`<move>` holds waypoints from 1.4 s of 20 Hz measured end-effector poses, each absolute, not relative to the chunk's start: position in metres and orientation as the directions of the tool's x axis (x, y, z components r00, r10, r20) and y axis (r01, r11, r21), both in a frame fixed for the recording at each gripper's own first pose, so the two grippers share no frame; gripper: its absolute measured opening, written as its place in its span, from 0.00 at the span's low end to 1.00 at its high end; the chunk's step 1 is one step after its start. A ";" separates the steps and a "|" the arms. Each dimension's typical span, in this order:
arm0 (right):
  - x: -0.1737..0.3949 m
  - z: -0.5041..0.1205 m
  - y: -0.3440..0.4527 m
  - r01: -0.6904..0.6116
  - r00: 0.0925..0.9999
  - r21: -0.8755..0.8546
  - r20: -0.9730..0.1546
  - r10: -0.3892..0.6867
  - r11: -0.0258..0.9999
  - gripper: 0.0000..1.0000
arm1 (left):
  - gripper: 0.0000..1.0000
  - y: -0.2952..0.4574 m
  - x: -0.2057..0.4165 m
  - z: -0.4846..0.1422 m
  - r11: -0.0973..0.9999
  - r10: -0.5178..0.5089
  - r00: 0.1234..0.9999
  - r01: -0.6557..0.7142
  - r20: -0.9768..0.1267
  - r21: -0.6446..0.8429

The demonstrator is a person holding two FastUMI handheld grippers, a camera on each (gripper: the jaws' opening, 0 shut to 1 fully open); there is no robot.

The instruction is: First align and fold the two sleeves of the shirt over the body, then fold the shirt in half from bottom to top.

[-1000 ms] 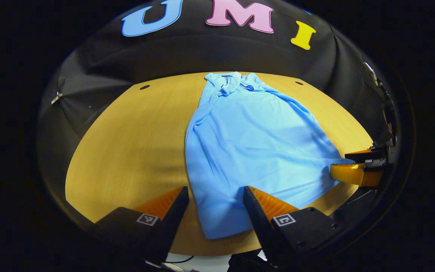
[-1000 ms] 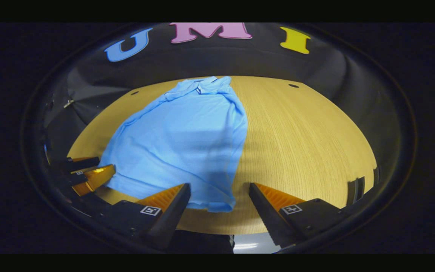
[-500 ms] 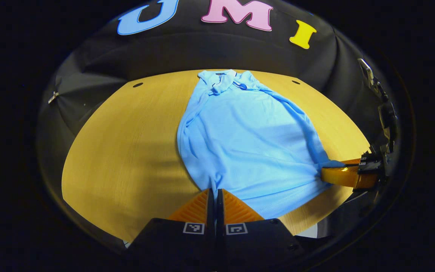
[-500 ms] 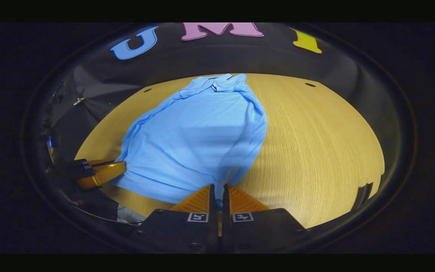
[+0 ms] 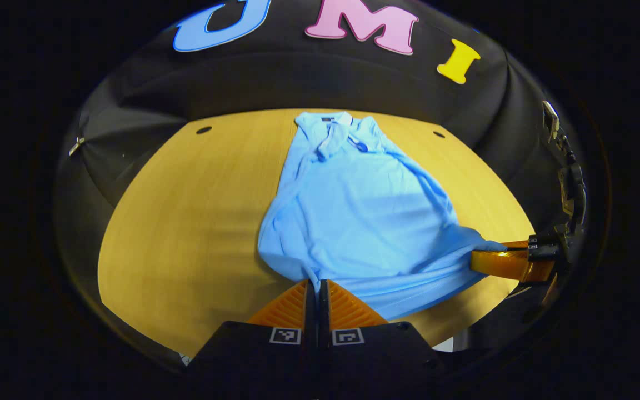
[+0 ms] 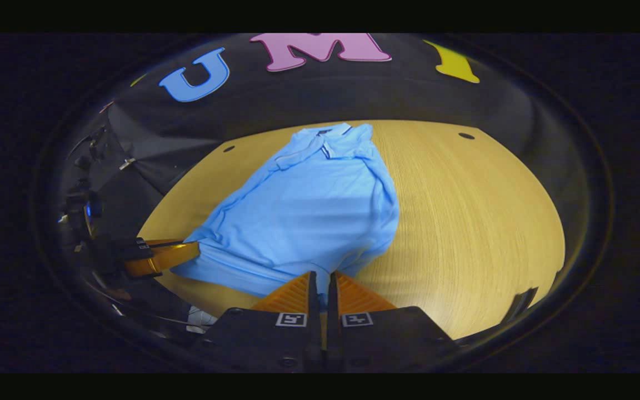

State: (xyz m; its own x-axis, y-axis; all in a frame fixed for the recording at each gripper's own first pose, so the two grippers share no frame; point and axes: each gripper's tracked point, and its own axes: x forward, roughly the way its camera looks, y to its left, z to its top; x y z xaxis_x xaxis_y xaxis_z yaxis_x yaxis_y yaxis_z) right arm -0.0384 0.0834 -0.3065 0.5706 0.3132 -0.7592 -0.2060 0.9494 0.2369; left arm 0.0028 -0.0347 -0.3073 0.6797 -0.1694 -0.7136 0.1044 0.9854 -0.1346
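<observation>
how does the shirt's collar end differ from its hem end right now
The collar end lies flat at the far side of the table, untouched; the hem end is nearest, bunched and pulled up. The left tool and right tool each pinch a hem corner. Both ends are the same light blue.
</observation>
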 end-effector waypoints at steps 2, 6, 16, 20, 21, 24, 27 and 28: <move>-0.008 -0.285 0.084 -0.213 0.597 0.250 -0.732 0.329 0.944 0.02 | 0.06 -0.033 0.032 -0.275 0.983 -0.177 0.720 0.094 -0.671 -0.159; 0.068 -0.251 0.081 -0.225 0.653 0.262 -0.674 0.344 0.939 0.14 | 0.06 -0.032 0.092 -0.241 0.978 -0.183 0.759 0.077 -0.624 -0.192; 0.255 -0.215 0.089 -0.255 0.774 0.240 -0.530 0.346 0.937 0.08 | 0.06 -0.019 0.281 -0.193 0.982 -0.138 0.856 0.054 -0.498 -0.180; 0.333 -0.215 0.093 -0.253 0.813 0.223 -0.478 0.332 0.941 0.08 | 0.06 -0.016 0.358 -0.203 0.987 -0.116 0.872 0.049 -0.476 -0.152; 0.352 -0.219 0.093 -0.249 0.819 0.220 -0.472 0.326 0.943 0.08 | 0.06 -0.015 0.375 -0.207 0.988 -0.112 0.872 0.045 -0.477 -0.150; 0.402 -0.236 0.096 -0.237 0.833 0.200 -0.462 0.305 0.951 0.08 | 0.01 -0.013 0.425 -0.222 0.987 -0.108 0.880 0.037 -0.462 -0.159; 0.440 -0.264 0.096 -0.230 0.842 0.145 -0.466 0.272 0.962 0.14 | 0.06 -0.013 0.468 -0.250 0.984 -0.118 0.882 0.044 -0.457 -0.170; 0.448 -0.276 0.094 -0.227 0.841 0.143 -0.470 0.268 0.963 0.13 | 0.06 -0.010 0.480 -0.263 0.986 -0.111 0.881 0.040 -0.460 -0.161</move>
State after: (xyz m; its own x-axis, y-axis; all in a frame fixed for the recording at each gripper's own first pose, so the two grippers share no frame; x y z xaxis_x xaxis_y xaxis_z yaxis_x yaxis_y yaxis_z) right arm 0.4481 0.0942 -0.2756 0.8409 0.2678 -0.4703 -0.2270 0.9634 0.1427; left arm 0.4801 -0.0100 -0.2626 0.8809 -0.1109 -0.4601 0.0398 0.9861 -0.1615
